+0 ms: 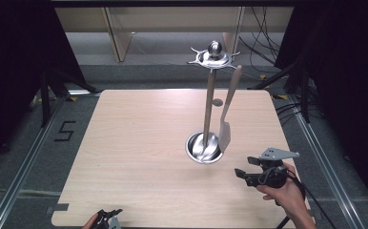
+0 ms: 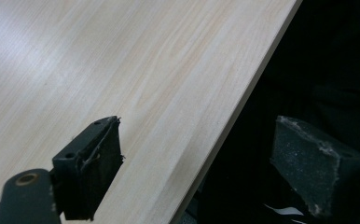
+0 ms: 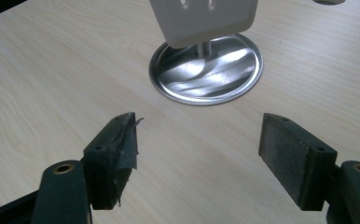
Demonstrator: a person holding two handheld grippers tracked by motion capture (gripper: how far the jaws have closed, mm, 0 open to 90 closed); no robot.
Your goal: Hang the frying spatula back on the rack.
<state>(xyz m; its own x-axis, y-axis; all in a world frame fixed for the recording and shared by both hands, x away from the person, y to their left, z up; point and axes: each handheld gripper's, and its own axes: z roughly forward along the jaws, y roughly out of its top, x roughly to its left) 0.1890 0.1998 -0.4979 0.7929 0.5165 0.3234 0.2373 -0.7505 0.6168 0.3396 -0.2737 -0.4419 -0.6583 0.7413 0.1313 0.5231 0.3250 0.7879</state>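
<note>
**Already hung: spatula on rack, right gripper nearest**

Spatula (image 1: 226, 119) hung upright on the stand (image 1: 209, 107), just beyond the right gripper (image 1: 243, 173), jaws apart, empty. Left gripper (image 1: 107, 217) sat well apart at the table (image 1: 139, 143) edge, also open.

A spatula (image 1: 226, 125) hangs from a metal rack (image 1: 209, 95) that stands on the pale wooden surface (image 1: 134, 157). The spatula has a long light wooden handle and a flat whitish blade with slots, which shows close up in the right gripper view (image 3: 205, 18). Its handle tip is hooked near the rack's top ring (image 1: 213, 58), so it hangs slightly tilted, blade down. The blade hovers just over the right edge of the rack's round shiny base (image 1: 204, 148), beside the upright wooden pole. The ring on top carries short hooks and a metal ball.
</note>
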